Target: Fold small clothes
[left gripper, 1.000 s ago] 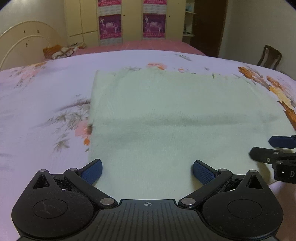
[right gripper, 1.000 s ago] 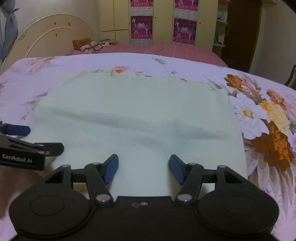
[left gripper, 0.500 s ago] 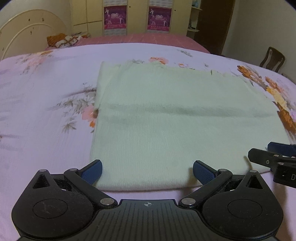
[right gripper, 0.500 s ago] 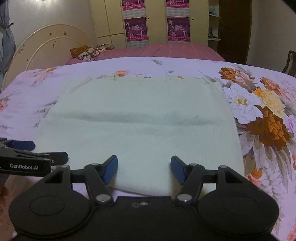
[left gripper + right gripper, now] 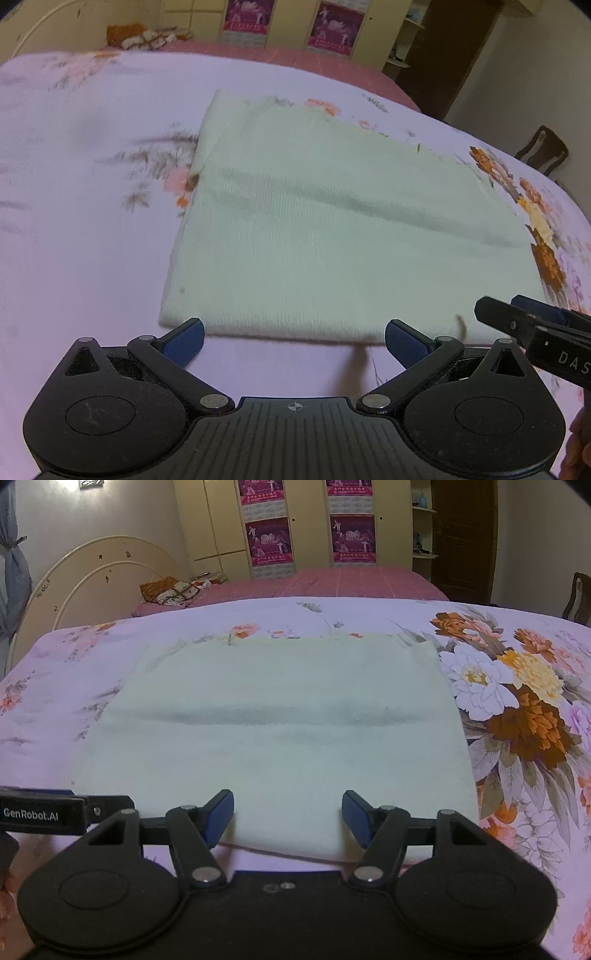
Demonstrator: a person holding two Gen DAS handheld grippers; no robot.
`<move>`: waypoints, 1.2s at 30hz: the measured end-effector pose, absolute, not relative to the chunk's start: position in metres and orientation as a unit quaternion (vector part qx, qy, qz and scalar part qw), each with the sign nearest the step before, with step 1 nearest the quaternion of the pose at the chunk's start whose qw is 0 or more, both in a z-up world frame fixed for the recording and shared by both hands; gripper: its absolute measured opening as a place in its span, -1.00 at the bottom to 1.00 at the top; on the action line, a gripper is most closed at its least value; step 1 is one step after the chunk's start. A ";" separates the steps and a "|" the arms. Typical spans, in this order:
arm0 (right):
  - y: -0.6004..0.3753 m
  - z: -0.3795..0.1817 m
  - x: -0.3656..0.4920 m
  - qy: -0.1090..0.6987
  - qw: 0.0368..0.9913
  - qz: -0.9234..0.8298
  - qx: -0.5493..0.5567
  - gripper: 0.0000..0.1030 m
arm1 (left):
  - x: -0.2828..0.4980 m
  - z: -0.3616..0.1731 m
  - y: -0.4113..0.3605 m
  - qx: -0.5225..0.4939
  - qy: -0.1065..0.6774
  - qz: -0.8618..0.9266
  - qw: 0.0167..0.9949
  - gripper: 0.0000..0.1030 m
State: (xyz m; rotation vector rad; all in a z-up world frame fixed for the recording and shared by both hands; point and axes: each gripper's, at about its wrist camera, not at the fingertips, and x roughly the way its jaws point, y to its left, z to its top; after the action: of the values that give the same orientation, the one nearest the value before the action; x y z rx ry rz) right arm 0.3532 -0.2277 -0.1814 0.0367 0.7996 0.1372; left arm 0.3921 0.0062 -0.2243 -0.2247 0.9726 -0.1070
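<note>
A pale green knitted garment (image 5: 332,236) lies folded flat as a rectangle on the flowered bedspread (image 5: 81,229); a soft crease runs across its middle. My left gripper (image 5: 294,341) is open just short of the garment's near edge, nothing between its blue pads. My right gripper (image 5: 288,814) is open too, its fingertips over the near edge of the garment (image 5: 273,738), gripping nothing. Each gripper shows at the side of the other's view: the right gripper (image 5: 532,317) at the right, the left gripper (image 5: 48,810) at the left.
The bedspread (image 5: 517,716) carries large orange and white flowers to the right of the garment. A second bed with a pink cover (image 5: 332,583) and a cream headboard (image 5: 92,579) stands behind. A wardrobe (image 5: 306,524) and a dark door (image 5: 461,539) are at the back, a wooden chair (image 5: 543,149) at right.
Both grippers have drawn back toward me from the garment; its near edge now shows in front of the fingertips. The left gripper has rolled, so its view is tilted.
</note>
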 end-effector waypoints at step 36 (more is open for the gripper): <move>-0.218 -0.190 0.403 0.371 0.923 0.096 0.042 0.29 | 0.444 -0.272 0.053 -0.396 0.311 -0.026 0.863 0.10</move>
State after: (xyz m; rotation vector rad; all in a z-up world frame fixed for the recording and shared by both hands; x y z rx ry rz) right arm 0.4026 -0.2179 -0.1899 0.0864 0.7608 0.1963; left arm 0.4444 0.0527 -0.2715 -0.8309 0.6524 -0.0538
